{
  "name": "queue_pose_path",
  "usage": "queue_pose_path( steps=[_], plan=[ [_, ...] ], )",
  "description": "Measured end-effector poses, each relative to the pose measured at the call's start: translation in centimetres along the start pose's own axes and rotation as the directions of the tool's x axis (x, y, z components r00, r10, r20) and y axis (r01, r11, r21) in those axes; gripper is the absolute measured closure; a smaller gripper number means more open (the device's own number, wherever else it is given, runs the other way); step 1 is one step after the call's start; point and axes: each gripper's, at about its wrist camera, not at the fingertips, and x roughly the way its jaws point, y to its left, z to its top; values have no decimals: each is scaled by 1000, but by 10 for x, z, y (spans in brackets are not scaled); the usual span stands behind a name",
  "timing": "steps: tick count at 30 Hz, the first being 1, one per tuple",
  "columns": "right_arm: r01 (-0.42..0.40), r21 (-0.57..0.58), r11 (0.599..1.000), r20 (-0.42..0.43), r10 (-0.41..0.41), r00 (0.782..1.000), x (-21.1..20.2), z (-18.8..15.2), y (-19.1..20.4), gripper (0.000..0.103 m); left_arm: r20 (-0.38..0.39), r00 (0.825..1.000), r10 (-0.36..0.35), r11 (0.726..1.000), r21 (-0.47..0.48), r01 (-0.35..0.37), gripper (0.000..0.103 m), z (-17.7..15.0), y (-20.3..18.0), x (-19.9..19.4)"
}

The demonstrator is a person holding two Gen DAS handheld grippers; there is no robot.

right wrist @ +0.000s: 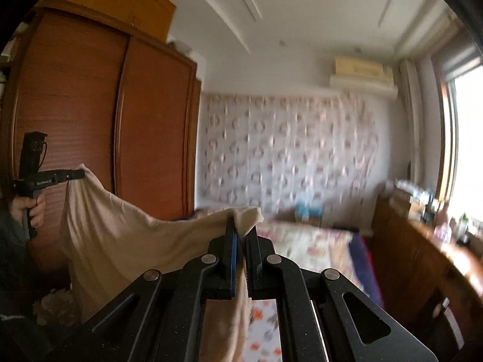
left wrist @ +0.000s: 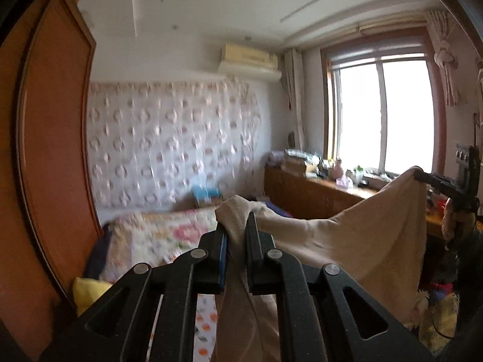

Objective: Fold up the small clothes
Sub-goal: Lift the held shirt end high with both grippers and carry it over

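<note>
Hanging in the air between 2 tools, a beige garment [left wrist: 347, 241] is stretched out above a bed [left wrist: 157, 235] with a floral cover. The left tool [left wrist: 237, 226] is clamped together on 1 bunched corner of the cloth, which spills out over the tips of its fingers [left wrist: 252, 241] and drops down between them. In the right wrist view, that same left tool [right wrist: 80, 175] shows at the far left, pinching the top corner of the cloth, with a hand [right wrist: 28, 208] gripping its handle.

The right tool [right wrist: 238, 229] is likewise closed on the opposite corner, the cloth folded over its tips and trailing down through the narrow gap. From the left wrist view, the right tool [left wrist: 418, 175] appears at the far right edge, holding its corner high.

The garment sags in a shallow curve between the 2 held corners, and the rest hangs down freely below them.

Behind the cloth stands a wooden wardrobe [right wrist: 90, 120] on the left side. A patterned curtain [left wrist: 169, 141] covers the far wall, an air conditioner [left wrist: 249, 63] sits above it, and a bright window [left wrist: 383, 114] lights a cluttered desk [left wrist: 317, 190] beneath it.
</note>
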Motion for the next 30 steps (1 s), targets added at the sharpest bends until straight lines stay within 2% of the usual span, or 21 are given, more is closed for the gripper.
queue_pose_path(
  steps=[6, 12, 14, 17, 20, 26, 30],
  plan=[
    [64, -94, 994, 91, -56, 994, -22, 56, 2, 99, 118, 991, 56, 998, 24, -59, 93, 45, 15, -26],
    [123, -148, 981, 138, -103, 985, -32, 84, 12, 99, 193, 975, 109, 993, 32, -117, 93, 66, 25, -43],
    [137, -156, 978, 143, -115, 983, -31, 85, 15, 99, 202, 973, 113, 991, 41, -124, 93, 67, 26, -43],
    [147, -154, 977, 116, -130, 985, -6, 71, 16, 99, 201, 973, 115, 992, 31, -123, 93, 63, 30, -33],
    [153, -137, 979, 77, -143, 987, 9, 44, 13, 99, 177, 977, 121, 991, 31, -128, 93, 56, 31, -18],
    [153, -127, 980, 56, -147, 988, -6, 63, 36, 99, 163, 979, 123, 991, 35, -131, 93, 52, 28, -12],
    [159, -148, 976, 75, -149, 986, -16, 83, 32, 99, 195, 973, 123, 990, 48, -134, 93, 60, 23, -22]
  ],
)
